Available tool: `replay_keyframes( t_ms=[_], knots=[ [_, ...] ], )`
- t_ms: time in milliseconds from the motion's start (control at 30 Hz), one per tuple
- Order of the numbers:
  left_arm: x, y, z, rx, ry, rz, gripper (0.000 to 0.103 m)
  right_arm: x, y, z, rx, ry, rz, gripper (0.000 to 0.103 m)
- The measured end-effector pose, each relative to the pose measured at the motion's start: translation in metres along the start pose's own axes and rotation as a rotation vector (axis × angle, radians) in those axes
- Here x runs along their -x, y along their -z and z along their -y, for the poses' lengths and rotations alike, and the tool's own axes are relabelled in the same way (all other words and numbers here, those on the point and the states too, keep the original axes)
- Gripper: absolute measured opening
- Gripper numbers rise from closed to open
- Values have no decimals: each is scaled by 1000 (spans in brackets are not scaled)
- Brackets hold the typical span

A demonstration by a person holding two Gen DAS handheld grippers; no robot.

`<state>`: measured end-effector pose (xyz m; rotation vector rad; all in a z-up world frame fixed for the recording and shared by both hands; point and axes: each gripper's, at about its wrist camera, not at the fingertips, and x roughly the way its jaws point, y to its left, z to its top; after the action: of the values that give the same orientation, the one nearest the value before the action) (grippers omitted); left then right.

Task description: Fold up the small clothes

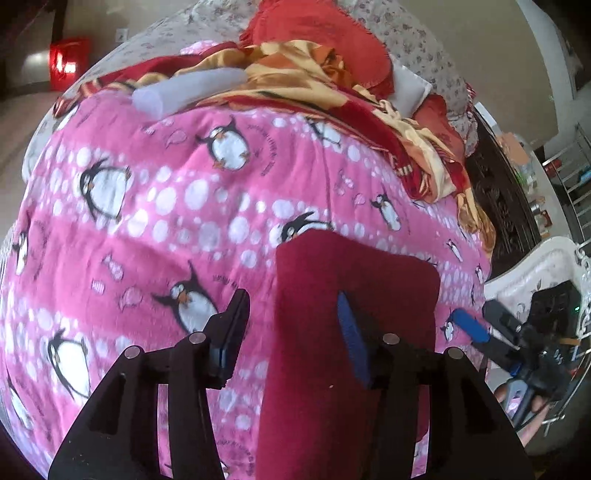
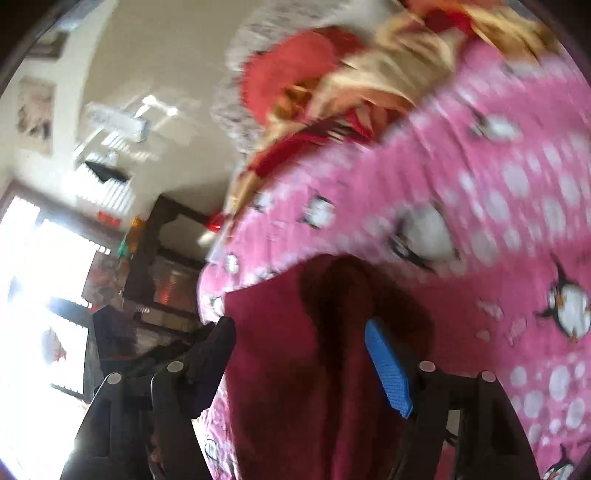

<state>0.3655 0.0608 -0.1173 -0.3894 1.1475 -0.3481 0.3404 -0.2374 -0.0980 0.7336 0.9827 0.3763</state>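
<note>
A dark red cloth (image 1: pixel 343 332) lies folded on a pink penguin-print blanket (image 1: pixel 155 206). My left gripper (image 1: pixel 291 328) is open just above the cloth's left part, with its blue-padded right finger (image 1: pixel 352 339) over the cloth. My right gripper (image 2: pixel 303 365) is open over the same dark red cloth (image 2: pixel 288 369) in the blurred right wrist view, with a raised fold between its jaws. The right gripper also shows in the left wrist view (image 1: pixel 476 328) at the cloth's right edge.
A red and yellow blanket (image 1: pixel 332 85) is heaped at the far end of the bed with a red cushion (image 1: pixel 325 33) and a pale roll (image 1: pixel 184 90). A dark carved bed frame (image 1: pixel 502 206) and a white chair (image 1: pixel 535 273) stand to the right.
</note>
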Motion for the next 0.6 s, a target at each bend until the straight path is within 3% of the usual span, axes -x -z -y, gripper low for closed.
replay_keyframes(
  t_ms=[100, 133, 167, 200, 267, 333, 433, 533, 600],
  knots=[
    [-7, 3, 1, 12, -13, -13, 49, -12, -9, -16, 47, 28, -27, 69],
    [-10, 3, 1, 12, -21, -13, 49, -20, -11, -15, 51, 45, -43, 61],
    [-14, 3, 3, 11, -26, -12, 49, -32, -14, -13, 55, 72, -69, 48],
    [-19, 4, 5, 5, -36, -19, 50, -42, -15, -6, 45, 87, -92, 41],
    [-21, 8, 8, 1, -38, -35, 49, -58, -14, 17, -33, 65, -148, 8],
    [-17, 13, 16, -38, -30, -24, 50, -50, -10, 26, -79, 7, -130, 8],
    [-19, 22, 27, -98, -58, -11, 53, -30, -7, 25, -66, 44, -82, 7],
    [-17, 31, 34, -99, -115, -4, 52, -49, -7, 42, -101, 113, -125, 7],
    [-6, 44, 38, -120, -115, 1, 52, -53, -5, 47, -112, 91, -140, 9]
  ],
)
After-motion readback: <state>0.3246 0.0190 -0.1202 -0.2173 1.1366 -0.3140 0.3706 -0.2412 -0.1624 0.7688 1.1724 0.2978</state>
